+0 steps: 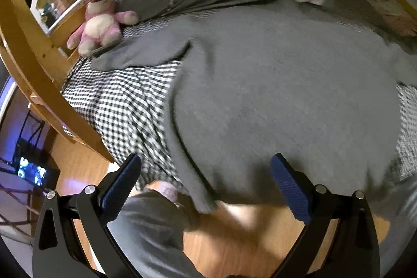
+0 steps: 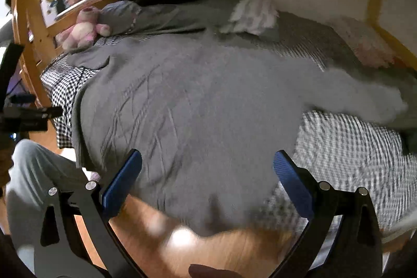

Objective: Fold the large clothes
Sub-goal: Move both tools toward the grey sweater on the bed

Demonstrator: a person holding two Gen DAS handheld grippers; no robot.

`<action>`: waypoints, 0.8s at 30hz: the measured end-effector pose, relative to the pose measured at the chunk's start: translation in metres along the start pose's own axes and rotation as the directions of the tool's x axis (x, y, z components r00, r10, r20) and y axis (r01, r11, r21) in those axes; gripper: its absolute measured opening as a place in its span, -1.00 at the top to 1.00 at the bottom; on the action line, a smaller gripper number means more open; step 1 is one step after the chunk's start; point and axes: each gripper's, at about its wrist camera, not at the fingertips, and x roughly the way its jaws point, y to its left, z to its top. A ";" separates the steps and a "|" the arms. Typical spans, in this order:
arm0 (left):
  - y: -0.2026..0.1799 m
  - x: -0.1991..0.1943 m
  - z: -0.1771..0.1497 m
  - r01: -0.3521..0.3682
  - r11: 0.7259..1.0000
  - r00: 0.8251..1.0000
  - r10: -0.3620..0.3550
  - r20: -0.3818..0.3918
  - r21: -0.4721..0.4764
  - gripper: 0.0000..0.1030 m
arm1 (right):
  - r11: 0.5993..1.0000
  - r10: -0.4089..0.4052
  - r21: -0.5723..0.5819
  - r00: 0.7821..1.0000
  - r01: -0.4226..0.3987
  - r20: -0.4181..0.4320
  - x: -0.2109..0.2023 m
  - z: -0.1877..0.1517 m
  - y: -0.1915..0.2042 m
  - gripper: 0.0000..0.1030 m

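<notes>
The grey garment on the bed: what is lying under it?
Under the grey garment a black-and-white checked sheet shows at both sides. What lies beneath its middle is covered.

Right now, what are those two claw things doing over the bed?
A person holds a claw in each hand above a big gray garment spread flat on the checkered bedsheet, its hem hanging over the bed's near edge. The left claw and the right claw are both open and hold nothing. No fold has been made yet. A pink plush bear sits by the wooden bed rail.
</notes>
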 end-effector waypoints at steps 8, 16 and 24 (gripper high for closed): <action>0.073 0.076 0.063 -0.052 0.988 0.998 0.047 -0.036 -0.148 -0.90 | 0.974 0.088 -0.213 0.996 -0.082 0.020 0.087 0.077 0.072 -0.93; 0.164 0.177 0.118 -0.056 0.946 0.997 0.036 -0.068 -0.319 -0.90 | 0.911 0.197 -0.374 0.980 -0.176 0.019 0.162 0.123 0.154 -0.93; 0.276 0.253 0.131 0.168 0.687 0.984 -0.160 0.078 -0.707 -0.89 | 0.866 0.243 -0.444 0.970 -0.229 -0.027 0.211 0.151 0.213 -0.93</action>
